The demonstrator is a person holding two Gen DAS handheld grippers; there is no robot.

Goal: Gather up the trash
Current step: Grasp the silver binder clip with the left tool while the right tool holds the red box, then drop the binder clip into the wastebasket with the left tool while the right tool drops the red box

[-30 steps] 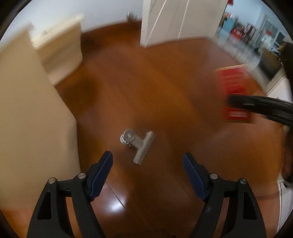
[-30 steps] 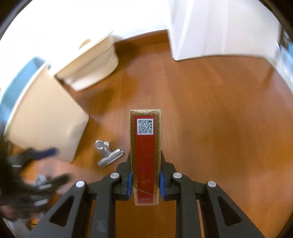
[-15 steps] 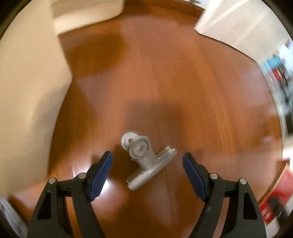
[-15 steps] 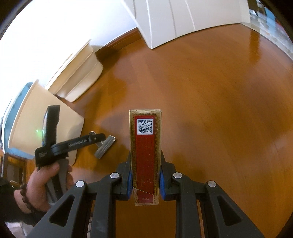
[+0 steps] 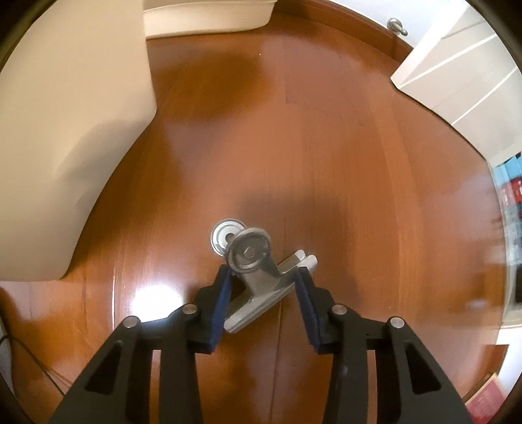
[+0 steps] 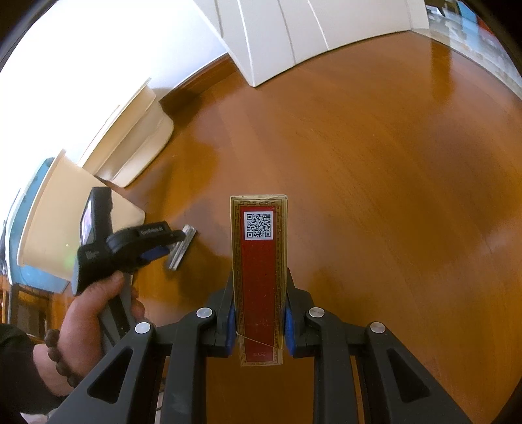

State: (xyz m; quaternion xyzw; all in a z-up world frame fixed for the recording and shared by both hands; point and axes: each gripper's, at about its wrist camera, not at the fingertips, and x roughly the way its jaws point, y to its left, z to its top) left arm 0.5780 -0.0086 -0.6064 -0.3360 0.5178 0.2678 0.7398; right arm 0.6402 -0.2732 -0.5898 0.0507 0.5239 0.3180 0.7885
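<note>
A silver metal bulldog clip (image 5: pixel 261 280) lies on the wooden floor. My left gripper (image 5: pixel 264 287) has closed around it, its blue pads touching the clip's sides. In the right wrist view the left gripper (image 6: pixel 163 246) sits over the clip (image 6: pixel 181 248) beside a cream bin (image 6: pixel 62 215). My right gripper (image 6: pixel 259 313) is shut on a red and gold cigarette box (image 6: pixel 259 267) with a QR code and holds it upright above the floor.
A tall cream bin (image 5: pixel 65 130) stands close on the left. A second cream bin (image 5: pixel 208 16) stands by the wall behind it. A white cabinet (image 5: pixel 463 75) is at the right. A doorstop (image 5: pixel 396 26) sits at the skirting board.
My left gripper has moved down onto the clip and closed from wide open to gripping it. The right gripper has stayed shut on the box.
</note>
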